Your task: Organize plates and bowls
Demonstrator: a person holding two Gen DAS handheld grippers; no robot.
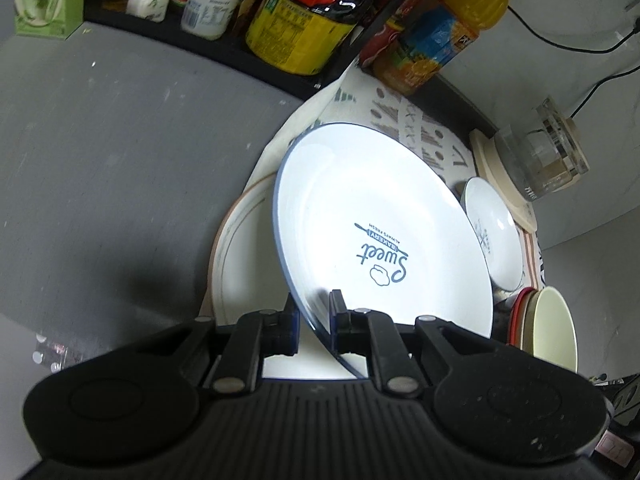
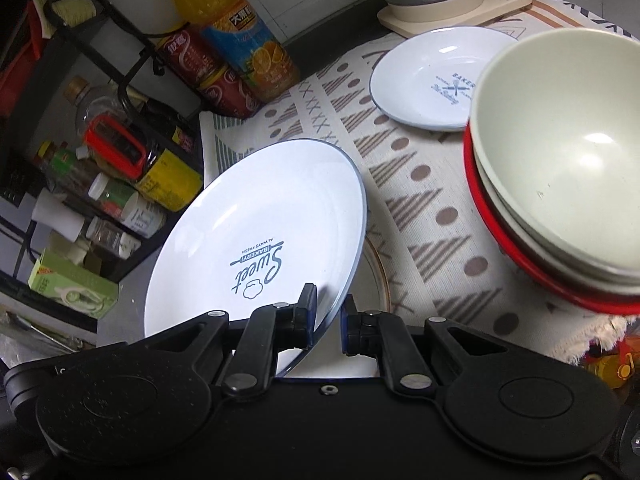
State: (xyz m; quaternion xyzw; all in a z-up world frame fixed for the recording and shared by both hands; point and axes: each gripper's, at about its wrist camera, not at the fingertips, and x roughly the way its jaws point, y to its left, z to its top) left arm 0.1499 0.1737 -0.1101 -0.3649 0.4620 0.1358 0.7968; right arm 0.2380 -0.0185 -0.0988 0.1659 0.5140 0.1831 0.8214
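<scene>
Gripping the near rim of the big white plate, the left tongs and the right tongs are both clamped on it, tilting it up at frame centre above a gold-rimmed plate lying on the patterned cloth. At the right edge of the right wrist view a stack of bowls crowds close, its lower red bowl half hidden. A small white dish sits at upper right, just before a kettle base. An orange juice bottle and a dark sauce bottle stand along the top. The gold-rimmed plate is mostly covered; the bare grey counter fills the left of the left wrist view.
</scene>
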